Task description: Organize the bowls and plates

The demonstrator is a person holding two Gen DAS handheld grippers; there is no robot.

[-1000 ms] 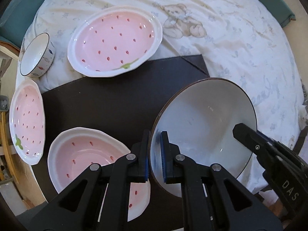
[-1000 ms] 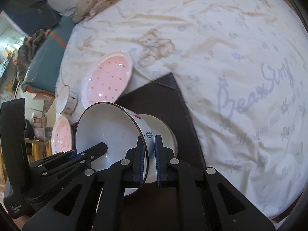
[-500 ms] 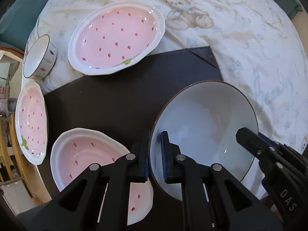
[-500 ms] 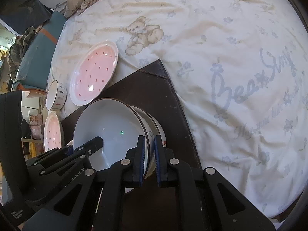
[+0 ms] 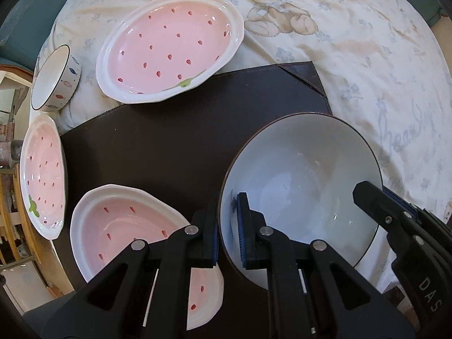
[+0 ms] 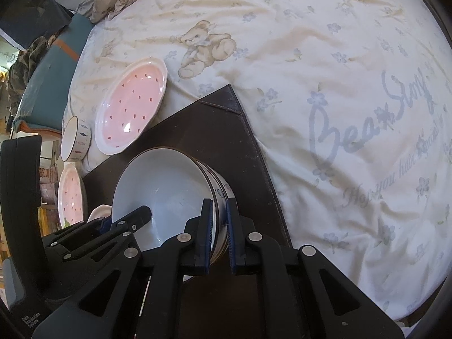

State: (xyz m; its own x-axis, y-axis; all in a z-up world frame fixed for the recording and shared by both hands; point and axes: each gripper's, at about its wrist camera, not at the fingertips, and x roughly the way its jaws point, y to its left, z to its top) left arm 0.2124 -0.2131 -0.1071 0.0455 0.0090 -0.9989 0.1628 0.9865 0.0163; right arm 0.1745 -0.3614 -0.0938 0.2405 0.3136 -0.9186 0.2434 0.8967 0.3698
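Observation:
A large white bowl point(image 5: 299, 186) with a dark rim sits nested in a second white bowl point(image 6: 221, 188) on the dark brown mat point(image 5: 175, 141). My left gripper point(image 5: 228, 234) is shut on the top bowl's near-left rim. My right gripper point(image 6: 219, 233) is shut on its opposite rim and shows in the left wrist view point(image 5: 395, 220). Pink strawberry plates lie around: one at the mat's far edge point(image 5: 169, 48), one at the left point(image 5: 42, 175), one near my left gripper point(image 5: 127, 231). A small white bowl point(image 5: 55, 77) with fish marks stands far left.
The mat lies on a cream bedspread point(image 6: 339, 84) with teddy bear prints and blue lettering. A teal cushion point(image 6: 48, 79) lies beyond the bed's left edge. Wooden furniture point(image 5: 11, 226) stands at the left.
The large bowl came down from a tilted, raised pose and now sits nested in the second bowl on the mat. Both grippers stayed shut on its rim.

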